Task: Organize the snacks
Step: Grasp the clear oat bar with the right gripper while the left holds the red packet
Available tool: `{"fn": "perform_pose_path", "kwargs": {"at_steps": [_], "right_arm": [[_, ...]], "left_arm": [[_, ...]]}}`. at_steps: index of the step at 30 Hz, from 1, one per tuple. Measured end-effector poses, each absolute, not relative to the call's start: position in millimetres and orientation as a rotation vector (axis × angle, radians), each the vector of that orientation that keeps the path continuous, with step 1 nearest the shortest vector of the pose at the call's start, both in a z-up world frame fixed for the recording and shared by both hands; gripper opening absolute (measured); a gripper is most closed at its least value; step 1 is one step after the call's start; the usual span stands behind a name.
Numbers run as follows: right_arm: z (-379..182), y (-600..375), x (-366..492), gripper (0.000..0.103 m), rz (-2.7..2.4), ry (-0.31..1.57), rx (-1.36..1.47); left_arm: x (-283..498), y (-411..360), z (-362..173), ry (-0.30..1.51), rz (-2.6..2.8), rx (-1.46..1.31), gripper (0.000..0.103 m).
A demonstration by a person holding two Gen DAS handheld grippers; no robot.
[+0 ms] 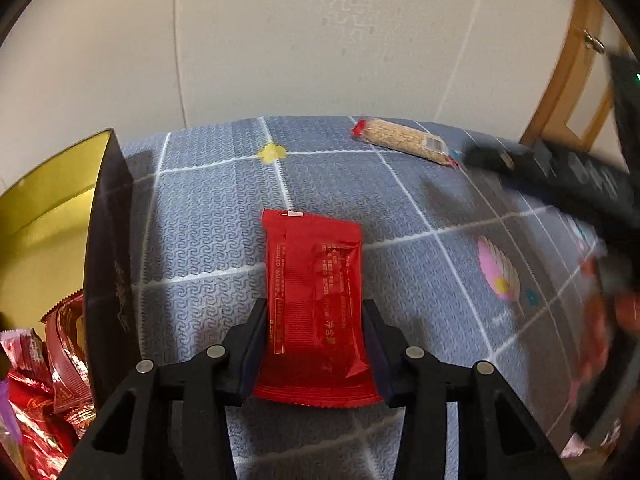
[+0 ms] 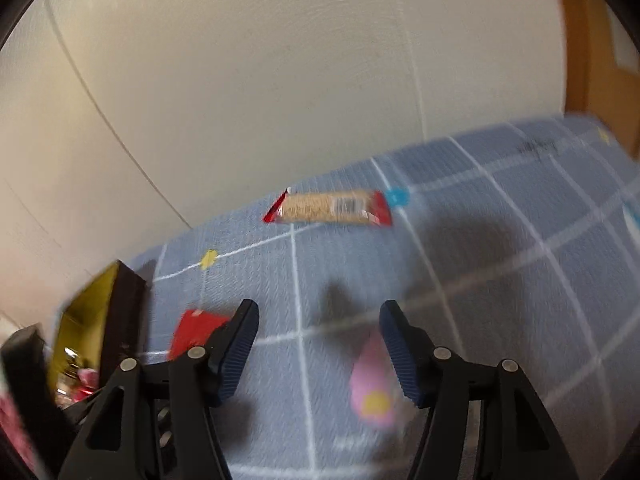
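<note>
My left gripper [image 1: 315,312] is shut on a red snack packet [image 1: 316,292], its jaws pressing both long sides above the blue checked tablecloth [image 1: 208,216]. The packet also shows in the right wrist view [image 2: 194,330], partly behind a finger. A clear-wrapped cracker bar with red ends [image 1: 404,142] lies at the far side of the table; it also shows in the right wrist view [image 2: 332,208]. My right gripper [image 2: 318,320] is open and empty above the cloth, short of the bar. It appears blurred at the right of the left wrist view [image 1: 560,172].
A dark box with a gold lining [image 1: 108,248] stands at the left and holds several red and pink wrapped snacks [image 1: 44,384]; it also shows in the right wrist view [image 2: 116,312]. A cream wall is behind the table. A wooden frame [image 1: 568,80] stands at the far right.
</note>
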State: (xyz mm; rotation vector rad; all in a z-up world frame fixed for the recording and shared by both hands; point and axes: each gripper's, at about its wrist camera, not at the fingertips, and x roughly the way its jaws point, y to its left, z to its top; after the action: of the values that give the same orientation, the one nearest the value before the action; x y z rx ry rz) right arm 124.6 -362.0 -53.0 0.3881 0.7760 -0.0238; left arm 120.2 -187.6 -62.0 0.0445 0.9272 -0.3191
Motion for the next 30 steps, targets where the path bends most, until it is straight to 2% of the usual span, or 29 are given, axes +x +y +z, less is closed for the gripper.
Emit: {"fn": "perform_pose_path", "kwargs": {"at_steps": [10,18,30], "right_arm": [[-47,-360,198,0.066,0.015,0.722,0.182],[-58,-363,244,0.066,0.035,0.769,0.200],[-67,-343,234,0.067,0.094,0.842,0.128]], "left_arm": [[105,-187,-64,0.874,-0.395,0.079,0.046],[102,-184,-63,0.877,-0.426,0.047,0.046],[106,-181,-63,0.880,-0.434,0.026,0.046]]}}
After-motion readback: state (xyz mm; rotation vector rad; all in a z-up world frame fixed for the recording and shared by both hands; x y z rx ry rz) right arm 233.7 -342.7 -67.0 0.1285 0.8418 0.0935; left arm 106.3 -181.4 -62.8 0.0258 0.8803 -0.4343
